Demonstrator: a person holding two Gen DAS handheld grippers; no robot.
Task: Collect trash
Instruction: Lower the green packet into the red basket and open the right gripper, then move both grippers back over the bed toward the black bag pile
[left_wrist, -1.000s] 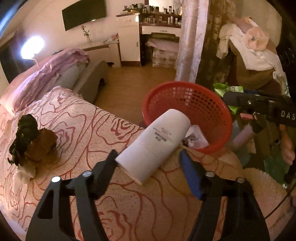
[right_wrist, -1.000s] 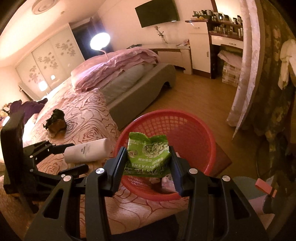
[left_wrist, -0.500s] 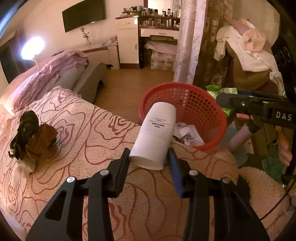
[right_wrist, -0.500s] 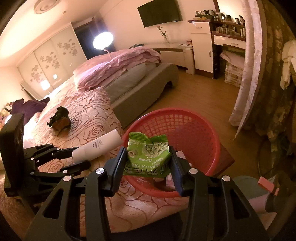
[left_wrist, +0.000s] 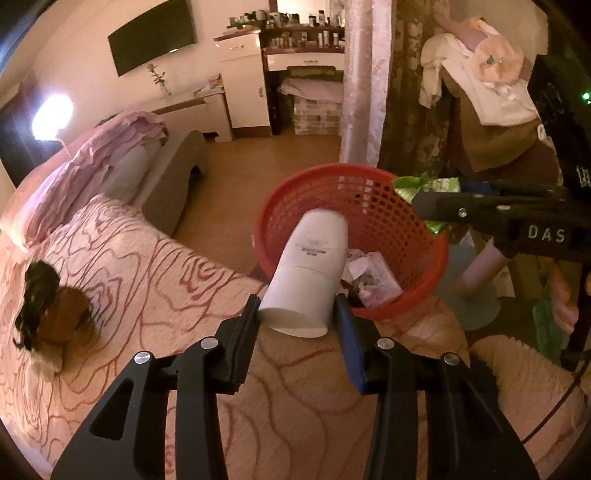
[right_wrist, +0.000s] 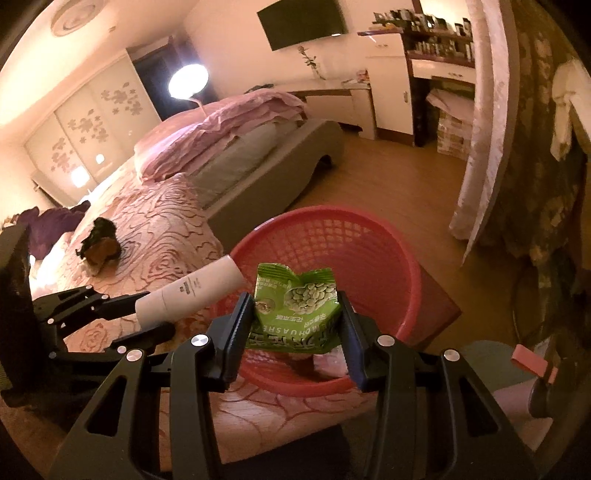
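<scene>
A: Why does the left gripper (left_wrist: 297, 314) clamp the white plastic tube (left_wrist: 308, 275) by its base?
B: To tip it into the red mesh basket (left_wrist: 373, 206) at twelve o'clock.
A: And the right gripper (right_wrist: 297, 321)?
B: It pinches the green snack packet (right_wrist: 295, 308) above the basket, ready to drop.

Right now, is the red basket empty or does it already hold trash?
Not empty. The left wrist view shows crumpled wrappers lying on the bottom of the red basket.

Warm-lit bedroom: rose-patterned bed (right_wrist: 162, 229), wall television (right_wrist: 303, 22), round lamp (right_wrist: 188, 79), wooden floor (right_wrist: 399, 184), curtains (right_wrist: 487, 122).
</scene>
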